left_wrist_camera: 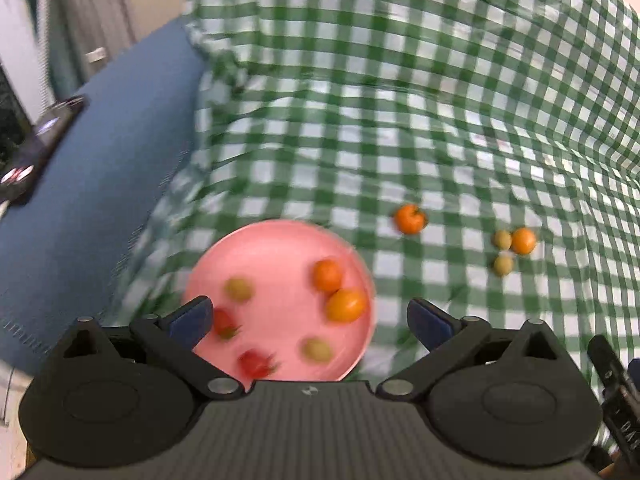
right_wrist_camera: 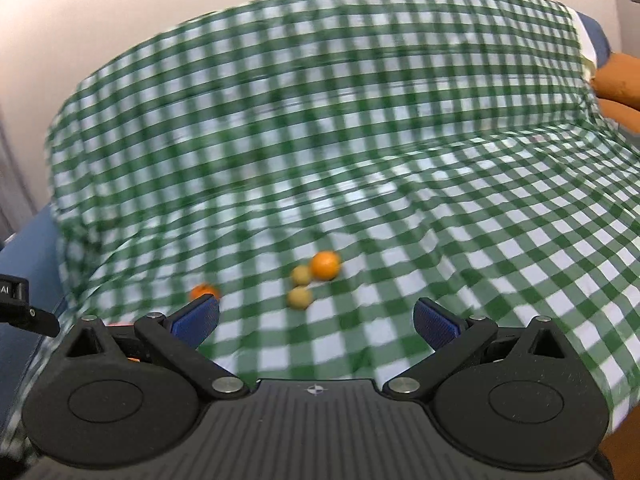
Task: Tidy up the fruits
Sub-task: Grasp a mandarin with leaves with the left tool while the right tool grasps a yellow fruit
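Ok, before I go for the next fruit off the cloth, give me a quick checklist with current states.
1. Left gripper open, empty: ok.
2. Right gripper open, empty: ok.
3. Pink plate has free room in its middle: ok.
4. Loose fruit in view: lone orange fruit, plus cluster of orange fruit and two yellow-green fruits: ok.
5. Cluster fruits separated enough for a clean grasp: not ok, they sit tight together.
6. Sharp view: not ok, both blurred.

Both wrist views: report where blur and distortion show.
Left wrist: fruit on the pink plate is motion-smeared, the cloth's left edge too. Right wrist: the checked cloth streaks throughout; fruit soft. Both: fisheye bends the checks; each tool body stays sharp.
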